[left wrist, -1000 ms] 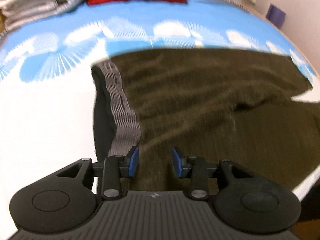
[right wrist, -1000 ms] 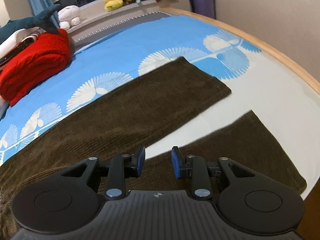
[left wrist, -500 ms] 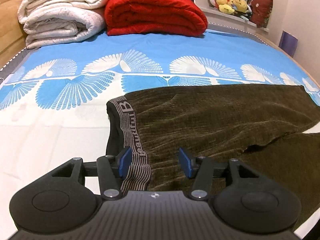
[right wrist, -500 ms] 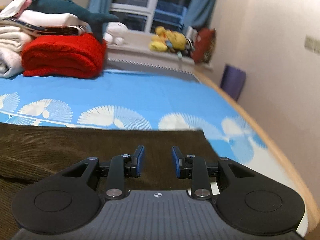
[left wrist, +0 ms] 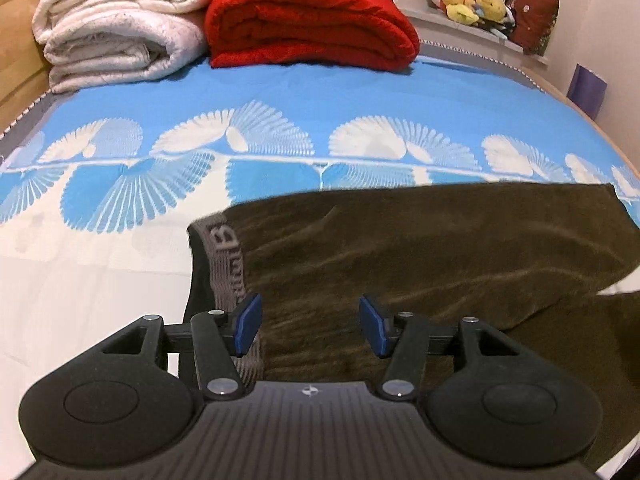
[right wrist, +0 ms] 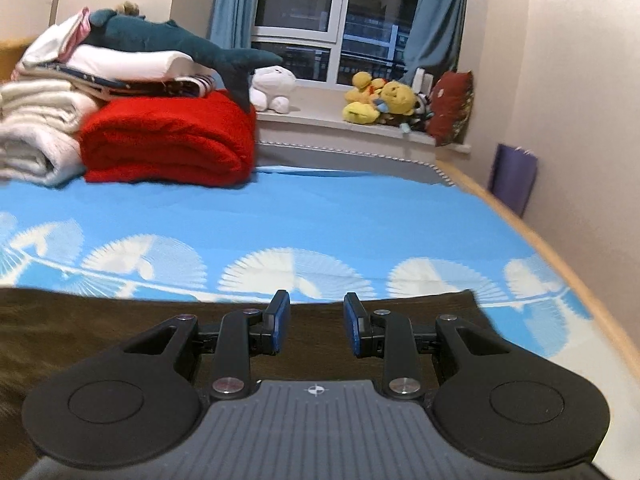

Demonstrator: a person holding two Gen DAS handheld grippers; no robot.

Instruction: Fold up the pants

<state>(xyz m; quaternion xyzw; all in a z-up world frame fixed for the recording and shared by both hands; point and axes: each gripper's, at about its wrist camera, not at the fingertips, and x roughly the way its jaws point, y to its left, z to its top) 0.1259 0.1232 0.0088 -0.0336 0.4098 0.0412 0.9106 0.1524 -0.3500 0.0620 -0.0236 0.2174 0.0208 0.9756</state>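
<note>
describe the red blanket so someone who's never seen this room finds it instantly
Start at the bed with the blue fan-patterned cover and look to its far end, toward the window. The red blanket lies folded there, right beside the stack of white bedding. It is the only bright red, fuzzy bundle on the bed.

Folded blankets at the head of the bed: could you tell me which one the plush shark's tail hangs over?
The red fleece blanket; the white blankets sit left of it.

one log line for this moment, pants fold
stage: pre-fold | pants: flat on bed | left tongs: open, just widened, nothing gripped | right tongs: open, empty
</note>
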